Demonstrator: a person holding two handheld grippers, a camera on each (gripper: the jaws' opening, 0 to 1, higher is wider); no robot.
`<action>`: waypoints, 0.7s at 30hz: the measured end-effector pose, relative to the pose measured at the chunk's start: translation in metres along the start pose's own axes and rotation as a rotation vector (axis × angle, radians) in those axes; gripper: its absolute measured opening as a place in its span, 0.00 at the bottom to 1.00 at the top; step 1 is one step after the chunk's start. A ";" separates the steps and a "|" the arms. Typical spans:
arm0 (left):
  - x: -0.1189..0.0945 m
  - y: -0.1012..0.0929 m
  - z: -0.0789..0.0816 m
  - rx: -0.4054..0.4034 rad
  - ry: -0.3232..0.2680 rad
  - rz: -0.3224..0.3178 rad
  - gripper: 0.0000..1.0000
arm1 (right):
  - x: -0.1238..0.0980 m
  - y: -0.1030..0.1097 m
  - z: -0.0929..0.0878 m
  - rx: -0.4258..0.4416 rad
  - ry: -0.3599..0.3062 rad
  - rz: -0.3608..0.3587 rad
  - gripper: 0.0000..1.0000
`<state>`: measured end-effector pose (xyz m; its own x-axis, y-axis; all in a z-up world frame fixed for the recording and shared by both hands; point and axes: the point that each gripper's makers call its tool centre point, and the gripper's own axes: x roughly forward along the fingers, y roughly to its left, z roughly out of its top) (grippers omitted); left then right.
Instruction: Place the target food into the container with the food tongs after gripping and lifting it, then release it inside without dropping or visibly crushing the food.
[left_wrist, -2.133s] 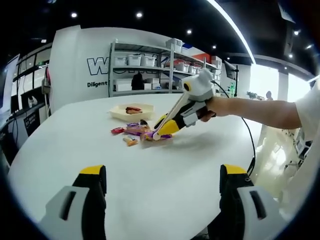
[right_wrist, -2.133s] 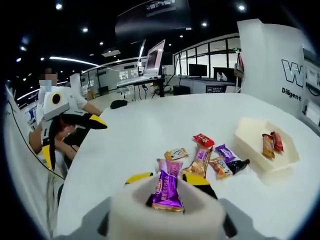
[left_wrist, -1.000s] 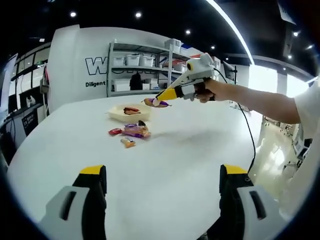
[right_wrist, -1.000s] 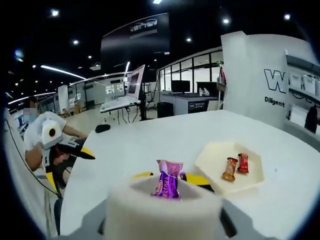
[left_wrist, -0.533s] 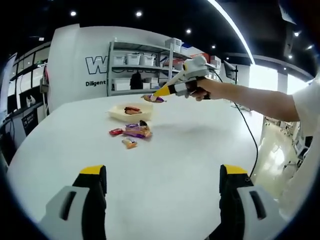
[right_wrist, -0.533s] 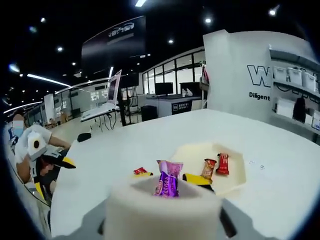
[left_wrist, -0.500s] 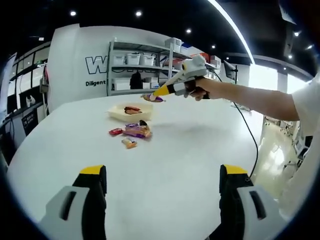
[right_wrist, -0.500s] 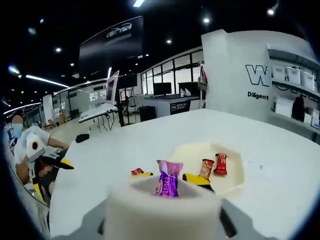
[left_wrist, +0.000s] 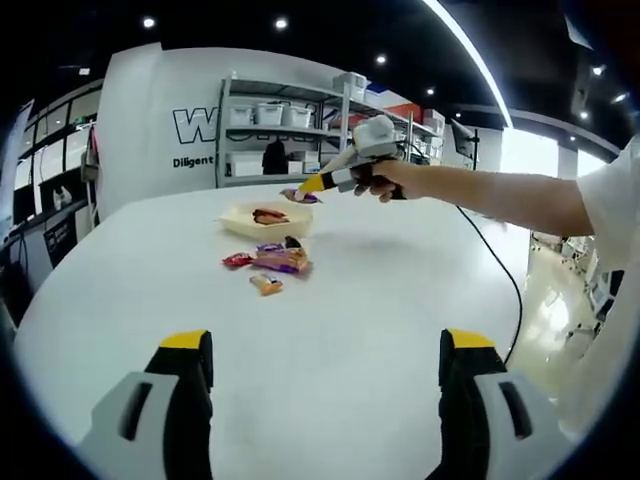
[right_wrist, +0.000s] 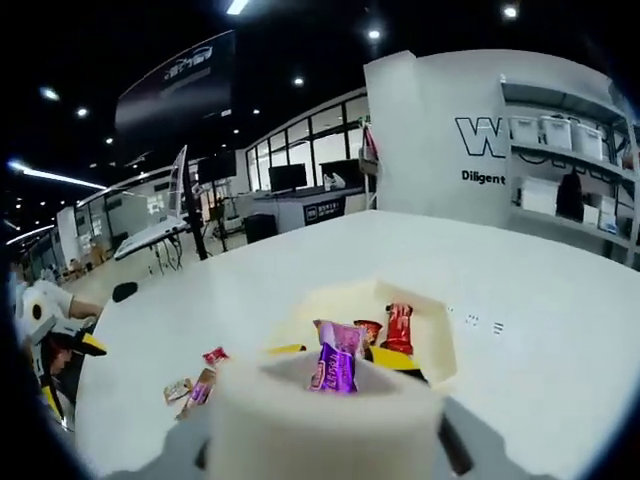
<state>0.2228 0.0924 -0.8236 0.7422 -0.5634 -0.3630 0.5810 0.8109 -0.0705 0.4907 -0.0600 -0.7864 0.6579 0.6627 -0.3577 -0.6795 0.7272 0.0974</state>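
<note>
Right gripper (right_wrist: 338, 352), bottom centre of the right gripper view, is pinched on the purple candy (right_wrist: 336, 368), poised above the cream container (right_wrist: 440, 345) at mid-frame. Transport step, by my reading; next, lower inside and ease open gently. Left gripper (left_wrist: 322, 375) waits with jaws wide, nothing between them; loose candies (left_wrist: 268, 263) lie centre-left on the white table (left_wrist: 380, 300).

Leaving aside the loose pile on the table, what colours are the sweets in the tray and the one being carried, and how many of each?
Red sweet, in the tray: 1
Orange-brown sweet, in the tray: 1
Purple sweet, held between the jaws: 1
Total: 3
</note>
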 end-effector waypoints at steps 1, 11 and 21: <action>0.000 0.000 0.000 0.000 0.000 0.000 0.93 | 0.001 -0.001 0.000 0.004 -0.002 0.002 0.16; 0.001 0.011 -0.001 -0.007 0.009 0.018 0.93 | 0.031 -0.033 -0.014 0.037 0.038 -0.097 0.16; 0.004 0.017 -0.005 -0.010 0.024 0.026 0.92 | 0.043 -0.042 -0.029 0.002 0.070 -0.113 0.16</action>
<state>0.2334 0.1048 -0.8312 0.7487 -0.5380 -0.3873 0.5579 0.8269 -0.0700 0.5386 -0.0675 -0.8326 0.7056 0.5626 -0.4307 -0.6018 0.7968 0.0548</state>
